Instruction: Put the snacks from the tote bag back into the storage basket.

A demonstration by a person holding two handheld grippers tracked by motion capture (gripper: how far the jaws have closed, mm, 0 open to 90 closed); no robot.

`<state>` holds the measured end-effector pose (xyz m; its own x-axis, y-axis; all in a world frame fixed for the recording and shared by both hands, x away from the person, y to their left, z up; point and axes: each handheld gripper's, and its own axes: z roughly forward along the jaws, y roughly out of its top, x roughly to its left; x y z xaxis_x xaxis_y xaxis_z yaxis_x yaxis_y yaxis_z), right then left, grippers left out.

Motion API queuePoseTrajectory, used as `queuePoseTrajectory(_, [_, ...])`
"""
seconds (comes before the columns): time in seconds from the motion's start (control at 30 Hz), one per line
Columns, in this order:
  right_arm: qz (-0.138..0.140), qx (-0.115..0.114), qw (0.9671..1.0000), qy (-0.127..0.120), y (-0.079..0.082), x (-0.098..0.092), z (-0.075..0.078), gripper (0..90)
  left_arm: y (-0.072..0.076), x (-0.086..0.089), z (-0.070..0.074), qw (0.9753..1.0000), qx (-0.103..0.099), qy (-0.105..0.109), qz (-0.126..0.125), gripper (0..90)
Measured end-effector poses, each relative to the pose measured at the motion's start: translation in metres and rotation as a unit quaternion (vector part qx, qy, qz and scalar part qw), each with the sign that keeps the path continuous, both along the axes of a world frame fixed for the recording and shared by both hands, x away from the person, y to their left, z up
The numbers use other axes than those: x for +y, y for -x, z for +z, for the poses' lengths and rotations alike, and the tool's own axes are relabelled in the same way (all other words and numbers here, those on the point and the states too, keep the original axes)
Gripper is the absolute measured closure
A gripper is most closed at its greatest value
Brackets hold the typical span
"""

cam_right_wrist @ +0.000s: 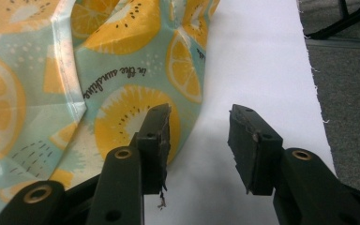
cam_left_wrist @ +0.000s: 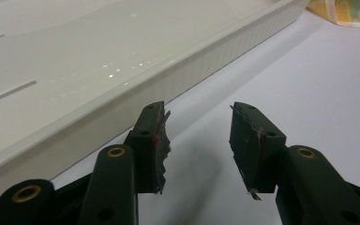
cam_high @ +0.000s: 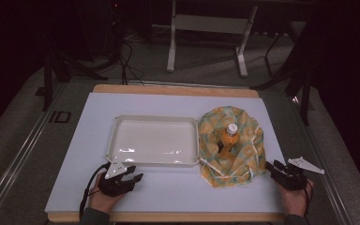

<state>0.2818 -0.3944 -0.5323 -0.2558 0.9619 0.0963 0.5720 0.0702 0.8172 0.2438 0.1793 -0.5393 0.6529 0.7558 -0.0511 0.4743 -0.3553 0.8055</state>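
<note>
High view: white tray (cam_high: 152,140) mid-table, fruit-print cloth bag (cam_high: 232,145) touching its right rim, orange bottle (cam_high: 228,137) upright in the bag. Left gripper (cam_high: 132,176) just below the tray's near rim, right gripper (cam_high: 273,169) at the bag's near-right edge. Left gripper view: jaws apart, empty, beside the tray wall (cam_left_wrist: 206,56). Right gripper view: jaws apart, one tip over the bag fabric (cam_right_wrist: 122,70), nothing pinched. Looks like pre-grasp; next move probably needs the right gripper to pinch fabric.

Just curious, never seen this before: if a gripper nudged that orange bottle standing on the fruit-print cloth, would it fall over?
Probably: the bottle is tall, narrow and upright on the rumpled cloth, a soft, uneven footing. Once down, it would likely roll.
</note>
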Motion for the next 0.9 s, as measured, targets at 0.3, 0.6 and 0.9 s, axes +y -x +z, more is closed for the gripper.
queuePoseTrajectory(0.3, [0.002, 0.003, 0.9999, 0.01, -0.0004, 0.0022, -0.0001, 58.7, -0.0011, -0.0001, -0.0005, 0.9999, -0.01, -0.006, 0.012, 54.5])
queuePoseTrajectory(0.6, [0.016, 0.002, 0.9997, 0.021, -0.0001, 0.0061, 0.0014, 58.9, -0.0033, 0.0045, -0.001, 0.9998, 0.003, 0.018, 0.001, 50.5])
queuePoseTrajectory(0.9, [0.027, 0.0, 0.9994, 0.02, -0.002, 0.01, 0.0096, 61.4, -0.0025, 0.0043, -0.001, 0.9998, 0.0, 0.018, -0.005, 50.2])
